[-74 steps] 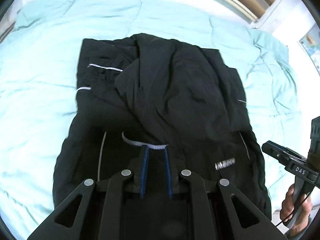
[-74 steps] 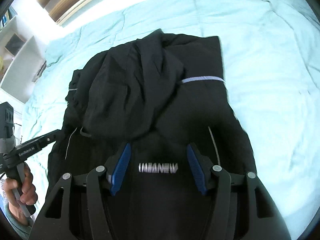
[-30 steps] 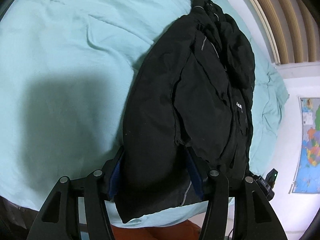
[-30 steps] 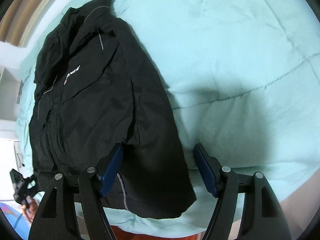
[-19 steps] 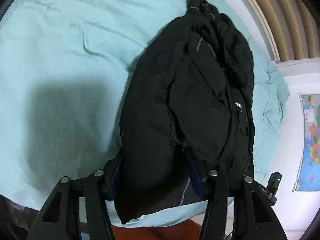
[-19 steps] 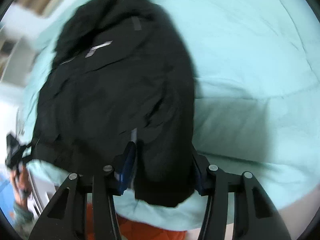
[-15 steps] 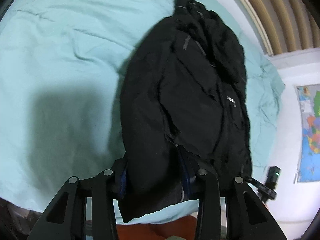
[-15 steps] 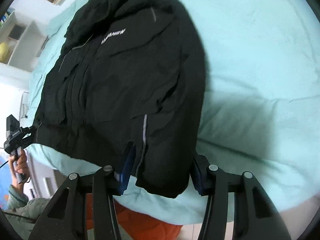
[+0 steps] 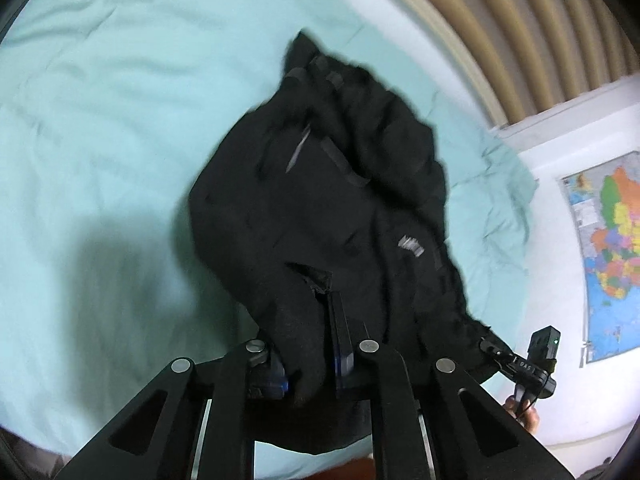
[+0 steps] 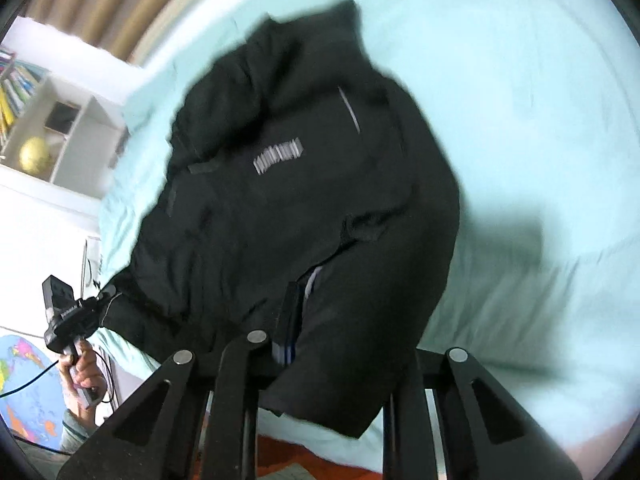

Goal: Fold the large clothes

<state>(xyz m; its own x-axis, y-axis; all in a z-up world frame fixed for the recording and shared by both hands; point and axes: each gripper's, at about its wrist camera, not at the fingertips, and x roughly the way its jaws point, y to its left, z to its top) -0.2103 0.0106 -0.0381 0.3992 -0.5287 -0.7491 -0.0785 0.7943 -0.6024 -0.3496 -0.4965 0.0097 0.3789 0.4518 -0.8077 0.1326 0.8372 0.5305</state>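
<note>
In the left wrist view the jacket (image 9: 320,200) lies on the bedspread (image 9: 100,140), running from frame centre down to the left gripper (image 9: 308,344) at the lower edge. A wall map (image 9: 608,256) hangs at the right edge, with the right gripper (image 9: 490,347) at the lower right on the jacket's corner. In the right wrist view a shelf (image 10: 60,128) stands at the upper left, beside the bedspread.

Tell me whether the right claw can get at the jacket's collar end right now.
Probably not: the right claw is shut on the black jacket hem, and the collar lies at the far end.
</note>
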